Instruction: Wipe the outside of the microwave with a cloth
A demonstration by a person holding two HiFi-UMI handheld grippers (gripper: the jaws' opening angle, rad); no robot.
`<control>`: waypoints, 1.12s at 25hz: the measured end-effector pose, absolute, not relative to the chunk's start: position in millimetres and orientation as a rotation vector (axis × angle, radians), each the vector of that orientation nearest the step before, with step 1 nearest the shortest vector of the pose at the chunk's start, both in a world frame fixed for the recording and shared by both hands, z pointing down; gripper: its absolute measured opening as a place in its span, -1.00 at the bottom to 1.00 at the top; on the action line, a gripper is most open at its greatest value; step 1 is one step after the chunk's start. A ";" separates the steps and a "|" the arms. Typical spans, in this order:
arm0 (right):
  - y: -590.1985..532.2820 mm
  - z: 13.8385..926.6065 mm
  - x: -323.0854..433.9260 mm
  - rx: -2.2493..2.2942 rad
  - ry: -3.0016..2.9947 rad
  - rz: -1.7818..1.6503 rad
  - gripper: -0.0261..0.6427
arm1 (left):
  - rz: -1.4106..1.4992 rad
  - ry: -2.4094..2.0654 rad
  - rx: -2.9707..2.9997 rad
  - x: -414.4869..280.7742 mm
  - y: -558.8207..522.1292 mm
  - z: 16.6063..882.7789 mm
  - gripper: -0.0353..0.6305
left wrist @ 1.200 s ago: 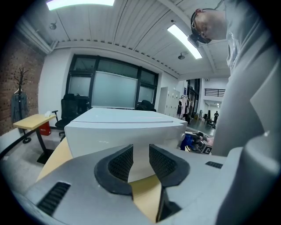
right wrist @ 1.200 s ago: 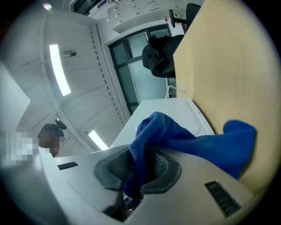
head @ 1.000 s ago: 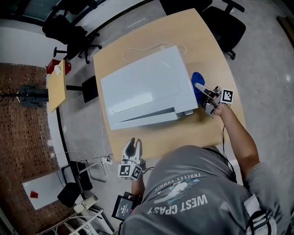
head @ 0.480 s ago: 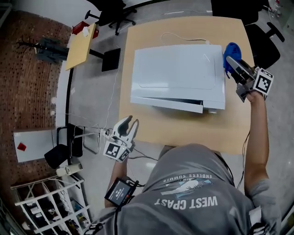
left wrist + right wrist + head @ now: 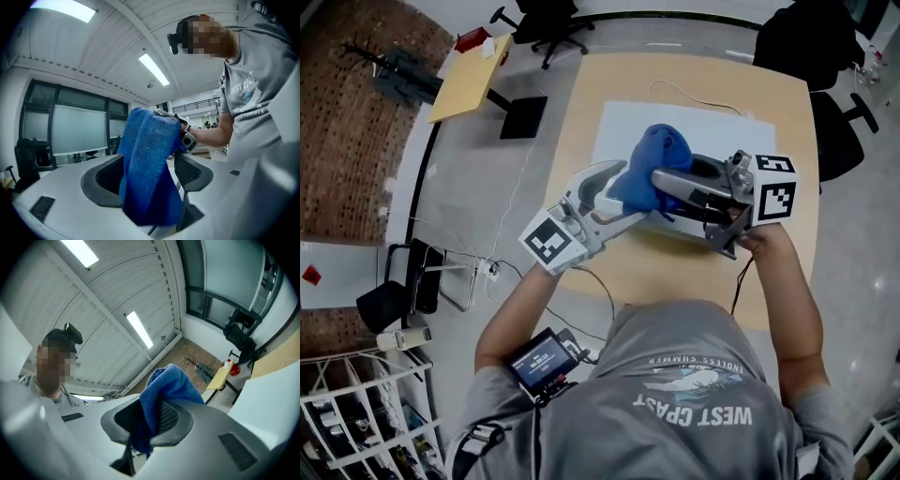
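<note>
Overhead, above the counter (image 5: 581,103) and the white microwave (image 5: 619,127) on it, the left tongs (image 5: 617,195) are opening wide around the blue cloth (image 5: 652,159), which the nearly closed right tongs (image 5: 661,189) pinch, raised over the microwave.

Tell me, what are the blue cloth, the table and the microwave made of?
The blue cloth looks like soft microfibre or terry: fuzzy with tiny loops, folding limply. The table looks like light wood or laminate, smooth and matte. The microwave has a smooth white shell, probably painted metal, maybe plastic.
</note>
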State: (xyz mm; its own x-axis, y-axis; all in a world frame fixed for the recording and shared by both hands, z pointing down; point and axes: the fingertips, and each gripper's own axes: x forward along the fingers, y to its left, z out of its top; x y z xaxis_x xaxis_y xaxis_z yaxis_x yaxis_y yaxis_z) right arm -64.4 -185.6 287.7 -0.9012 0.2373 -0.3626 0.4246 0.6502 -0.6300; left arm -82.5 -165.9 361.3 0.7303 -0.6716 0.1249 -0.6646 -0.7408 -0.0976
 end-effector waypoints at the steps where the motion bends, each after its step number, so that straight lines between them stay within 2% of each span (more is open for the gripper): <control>1: -176.9 285.4 -76.6 0.570 2.601 -1.142 -0.75 | -0.212 1.086 -2.889 -81.3 -167.8 360.4 0.09; 5: -163.1 283.4 -113.7 0.583 2.616 -1.195 -0.75 | -0.105 1.022 -2.903 -97.3 -170.4 353.0 0.07; 6: -164.6 285.9 -119.3 0.548 2.648 -1.175 -0.75 | -0.073 1.023 -2.906 -105.3 -169.2 351.4 -0.16; 7: -167.0 288.2 -122.6 0.512 2.674 -1.158 -0.74 | -0.042 1.029 -2.908 -113.3 -168.4 350.3 -0.58; 9: -173.6 292.0 -124.3 0.436 2.712 -1.136 -0.58 | -0.009 1.048 -2.897 -127.4 -171.1 350.2 -0.73; 11: -183.2 298.2 -124.5 0.330 2.769 -1.097 -0.38 | 0.001 1.079 -2.895 -141.9 -179.8 354.3 -0.75; 17: -208.8 330.9 -115.9 -0.143 2.932 -0.942 -0.38 | -0.048 1.219 -2.896 -234.4 -242.9 384.0 -0.76; 22: -227.2 338.2 -103.9 -0.395 2.916 -0.891 -0.38 | 0.220 1.735 -2.979 -352.8 -324.6 462.7 -0.76; 25: -233.9 331.5 -102.9 -0.472 2.914 -0.855 -0.38 | 0.026 1.853 -2.979 -379.0 -353.2 532.1 -0.76; 28: -243.8 331.8 -100.5 -0.529 2.913 -0.850 -0.38 | -0.241 1.679 -3.057 -346.8 -370.9 574.9 -0.76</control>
